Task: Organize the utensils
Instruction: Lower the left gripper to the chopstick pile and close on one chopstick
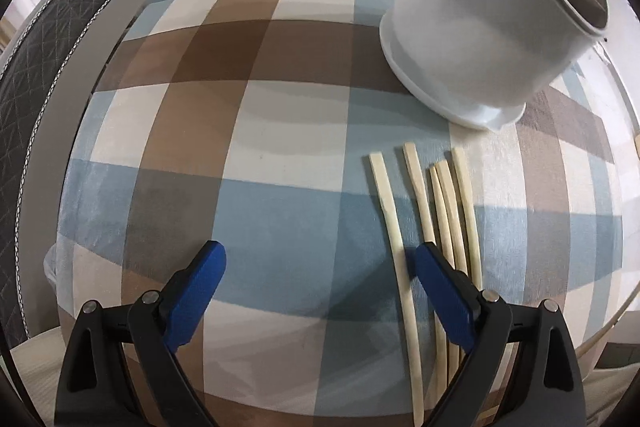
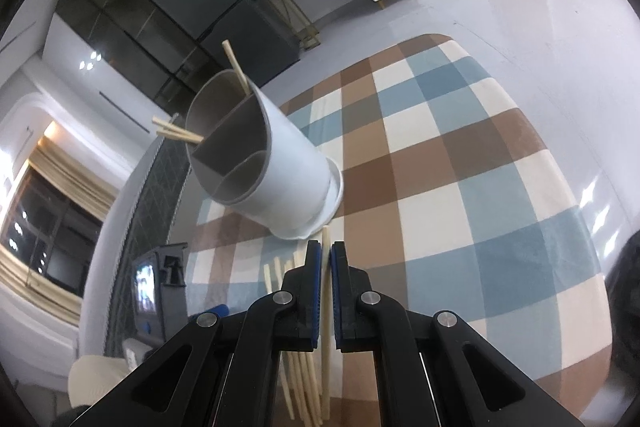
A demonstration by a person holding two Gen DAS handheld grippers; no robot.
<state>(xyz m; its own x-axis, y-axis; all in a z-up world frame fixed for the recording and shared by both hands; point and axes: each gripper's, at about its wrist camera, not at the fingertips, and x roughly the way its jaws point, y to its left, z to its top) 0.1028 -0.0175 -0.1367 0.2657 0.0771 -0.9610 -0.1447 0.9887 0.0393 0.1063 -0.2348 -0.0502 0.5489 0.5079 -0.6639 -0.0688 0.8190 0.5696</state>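
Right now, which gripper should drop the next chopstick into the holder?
Right. The right gripper is shut on a pale wooden chopstick near the white divided utensil holder; the left gripper is open, empty.

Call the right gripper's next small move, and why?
Probably lift and carry toward the white holder. The right gripper is shut on one chopstick; three chopsticks already stand in the holder's compartments, and loose chopsticks lie on the checked cloth. The left gripper hovers open, holding nothing.
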